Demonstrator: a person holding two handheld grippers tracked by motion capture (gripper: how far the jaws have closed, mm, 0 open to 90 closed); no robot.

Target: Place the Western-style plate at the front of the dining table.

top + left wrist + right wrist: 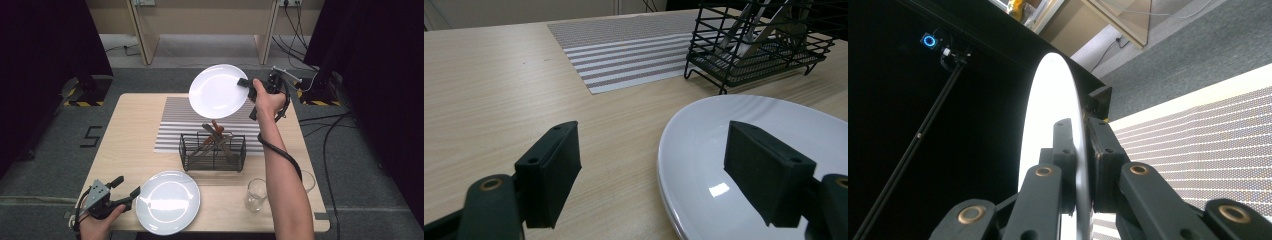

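You're working on a pale wood table [130,130] with a grey striped mat [175,125] on it, grey carpet all round and black curtains either side. A few cables trail on the floor at the back. No readable writing anywhere.

Your right gripper [246,82] is pinching the rim of a white plate [217,91], held up tilted above the mat, behind the wire basket [213,151] of cutlery. Your left gripper [126,192] is spread wide beside the second plate [167,202] near the table's front edge, one jaw over its rim. Two glasses [256,194] stand at the right.
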